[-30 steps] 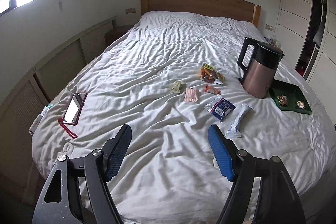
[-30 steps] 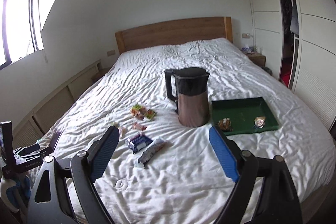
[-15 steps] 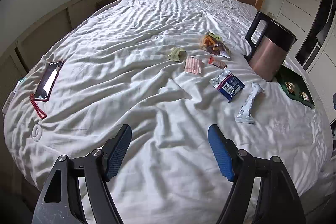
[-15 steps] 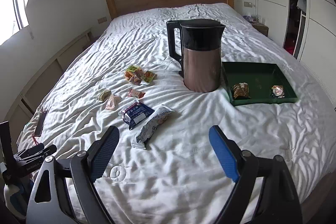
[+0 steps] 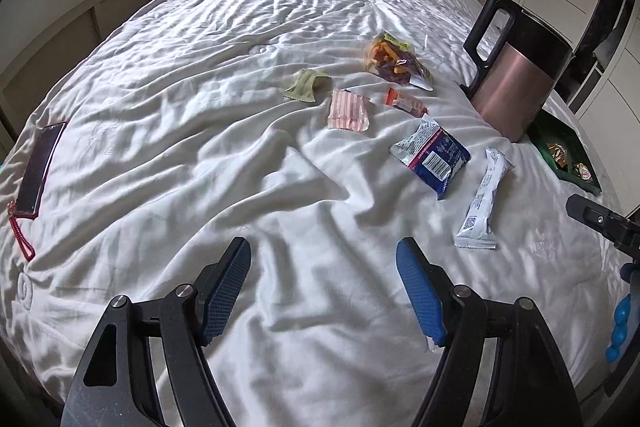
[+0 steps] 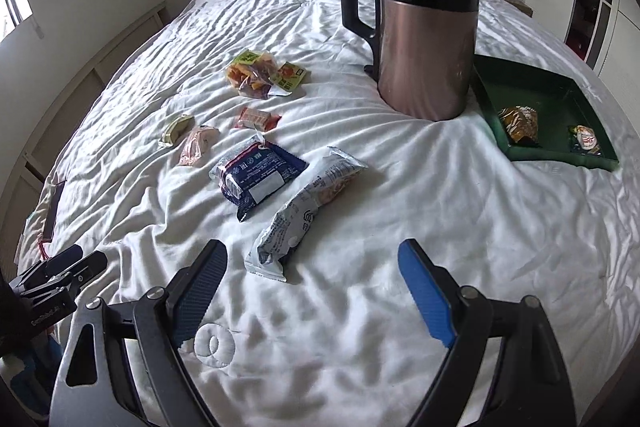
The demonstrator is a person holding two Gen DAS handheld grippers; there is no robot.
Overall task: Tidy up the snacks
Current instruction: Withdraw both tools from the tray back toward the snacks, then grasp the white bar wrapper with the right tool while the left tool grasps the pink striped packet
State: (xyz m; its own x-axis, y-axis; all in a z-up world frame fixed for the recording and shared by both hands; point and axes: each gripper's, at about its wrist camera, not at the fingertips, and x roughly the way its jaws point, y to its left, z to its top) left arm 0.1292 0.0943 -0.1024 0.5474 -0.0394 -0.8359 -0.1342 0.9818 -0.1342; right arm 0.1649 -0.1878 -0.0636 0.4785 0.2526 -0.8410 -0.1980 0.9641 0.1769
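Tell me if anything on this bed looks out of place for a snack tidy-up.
Yes. A copper and black kettle stands upright on the soft bedding, right against the green tray, an unsteady spot. A phone with a red strap lies near the bed's left edge, far from the snacks.

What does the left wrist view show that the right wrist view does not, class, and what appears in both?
Only the left wrist view shows the whole dark phone with its red cord at the bed's edge, and the left tool, open and empty.

Only the right wrist view shows the full inside of the green rectangular tray, plus the right tool, open and empty.

Both show the copper and black kettle standing upright, the long white snack bar wrapper, the dark blue biscuit packet and the clear bag of dried fruit on the white sheet.
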